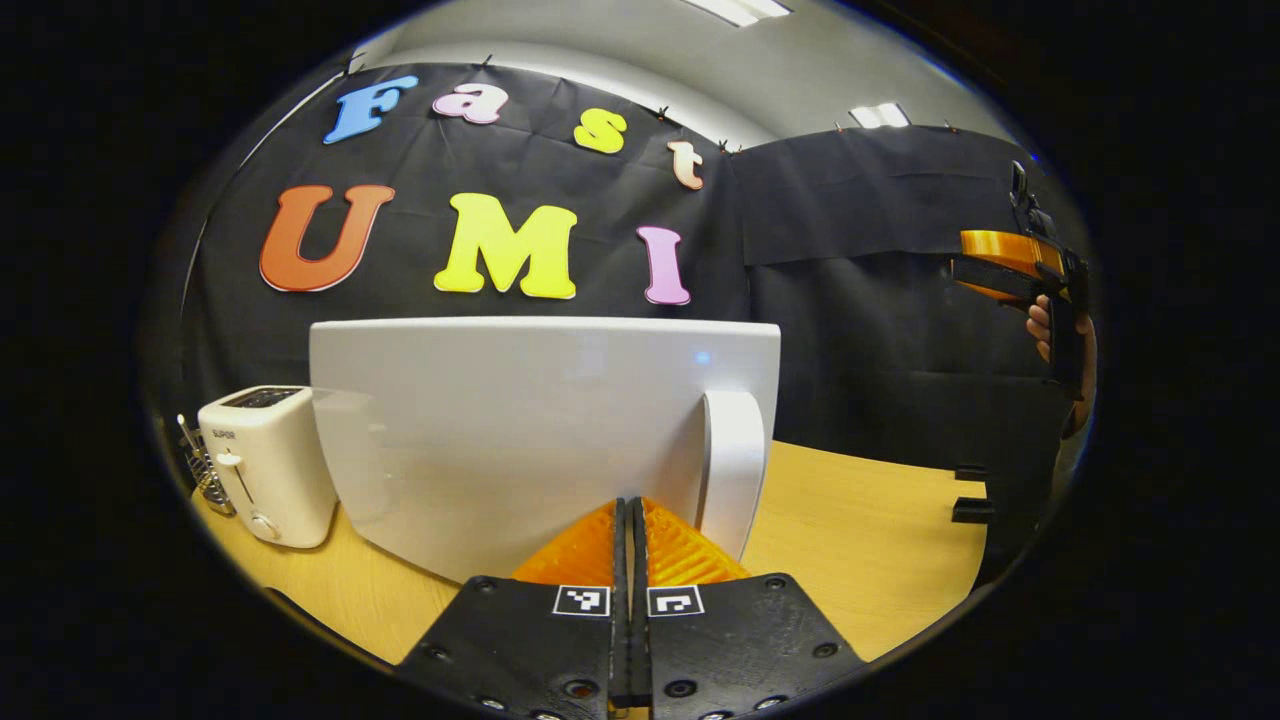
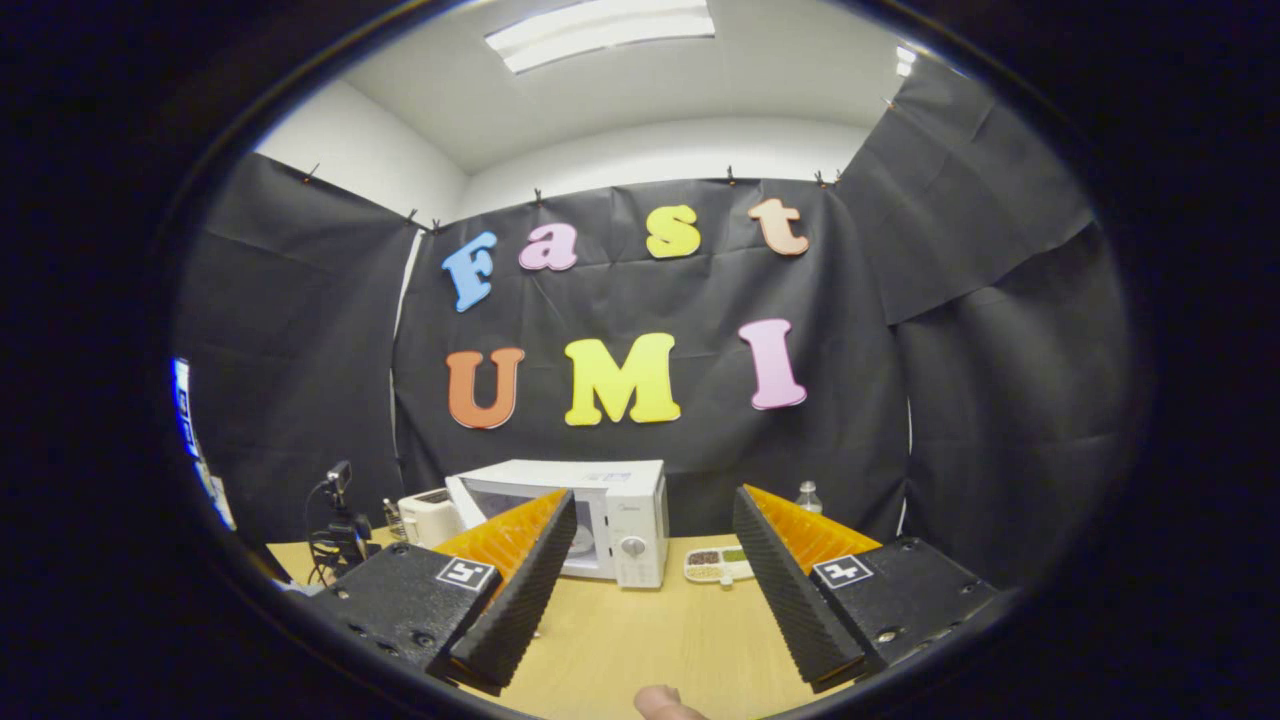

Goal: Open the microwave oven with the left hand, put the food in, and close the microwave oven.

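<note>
The white microwave (image 2: 600, 520) stands on the wooden table (image 2: 640, 640) under the booth wall. Its white door (image 1: 520, 430) looms close in the left gripper view, with the curved handle (image 1: 735, 460) on its right edge; I cannot tell whether the door is ajar. My left gripper (image 1: 630, 510) is shut and empty, its tips close to the door just left of the handle. Contact is not clear. A small white dish of food (image 2: 718, 563) lies right of the microwave. My right gripper (image 2: 650, 550) is open, empty and high above the table. It shows again as the right gripper (image 1: 1010, 265), held by a hand.
A white toaster (image 1: 265, 465) stands left of the microwave, with a wire rack (image 1: 205, 475) beside it. A camera on a small stand (image 2: 340, 530) sits at the table's left end. A clear bottle (image 2: 808, 495) stands behind the dish. A thumb (image 2: 665, 703) shows at the bottom.
</note>
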`<state>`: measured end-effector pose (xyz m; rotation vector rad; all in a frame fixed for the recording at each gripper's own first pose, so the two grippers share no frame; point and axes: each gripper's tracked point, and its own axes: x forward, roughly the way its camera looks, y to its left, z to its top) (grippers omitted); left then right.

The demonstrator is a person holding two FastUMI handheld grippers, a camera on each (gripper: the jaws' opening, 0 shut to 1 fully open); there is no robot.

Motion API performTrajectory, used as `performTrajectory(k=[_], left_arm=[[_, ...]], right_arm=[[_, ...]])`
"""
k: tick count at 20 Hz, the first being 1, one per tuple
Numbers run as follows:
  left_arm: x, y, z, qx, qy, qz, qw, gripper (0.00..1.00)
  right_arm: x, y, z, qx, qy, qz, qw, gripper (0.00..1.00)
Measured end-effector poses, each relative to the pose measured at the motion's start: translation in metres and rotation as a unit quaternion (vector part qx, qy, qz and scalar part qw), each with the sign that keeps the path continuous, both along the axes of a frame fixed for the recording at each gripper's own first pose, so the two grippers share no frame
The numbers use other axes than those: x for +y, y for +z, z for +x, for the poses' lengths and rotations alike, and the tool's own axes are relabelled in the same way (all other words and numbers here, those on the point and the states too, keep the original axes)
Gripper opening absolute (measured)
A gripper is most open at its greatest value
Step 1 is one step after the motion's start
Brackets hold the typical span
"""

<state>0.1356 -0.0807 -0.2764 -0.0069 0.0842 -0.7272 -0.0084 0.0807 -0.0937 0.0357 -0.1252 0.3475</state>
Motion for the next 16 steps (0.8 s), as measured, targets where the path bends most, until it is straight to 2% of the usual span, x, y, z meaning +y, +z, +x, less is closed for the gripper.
performTrajectory(k=[3, 8, 9, 10, 11, 12, 13, 14, 15, 16], left_arm=[[-0.016, 0.005, 0.020, -0.012, 0.033, 0.007, 0.999, 0.00], [-0.048, 0.012, 0.055, -0.016, 0.063, -0.008, 0.998, 0.00], [-0.053, 0.013, 0.060, -0.016, 0.069, -0.009, 0.997, 0.00], [-0.057, 0.012, 0.067, -0.015, 0.074, -0.008, 0.997, 0.00], [-0.059, 0.011, 0.073, -0.014, 0.079, -0.003, 0.997, 0.00], [-0.063, 0.008, 0.081, -0.013, 0.083, 0.004, 0.996, 0.00], [-0.065, 0.006, 0.087, -0.012, 0.088, 0.011, 0.996, 0.00], [-0.066, 0.006, 0.093, -0.012, 0.097, 0.016, 0.995, 0.00], [-0.066, 0.005, 0.102, -0.011, 0.111, 0.020, 0.994, 0.00], [-0.065, 0.005, 0.110, -0.010, 0.127, 0.023, 0.992, 0.00]], right_arm=[[-0.017, -0.004, 0.009, 0.007, -0.006, 0.008, 1.000, 0.91], [-0.042, -0.013, 0.022, 0.017, -0.016, 0.008, 1.000, 0.91], [-0.046, -0.013, 0.022, 0.014, -0.017, 0.007, 1.000, 1.00], [-0.050, -0.013, 0.023, 0.011, -0.017, 0.005, 1.000, 0.91], [-0.053, -0.006, 0.023, 0.012, -0.017, 0.002, 1.000, 1.00], [-0.057, -0.005, 0.023, 0.014, -0.017, 0.000, 1.000, 0.91], [-0.060, -0.006, 0.024, 0.019, -0.016, -0.002, 1.000, 0.91], [-0.062, -0.007, 0.027, 0.023, -0.014, -0.003, 1.000, 1.00], [-0.066, -0.008, 0.028, 0.027, -0.013, -0.003, 1.000, 0.91], [-0.070, -0.008, 0.031, 0.030, -0.013, -0.001, 0.999, 0.91]])
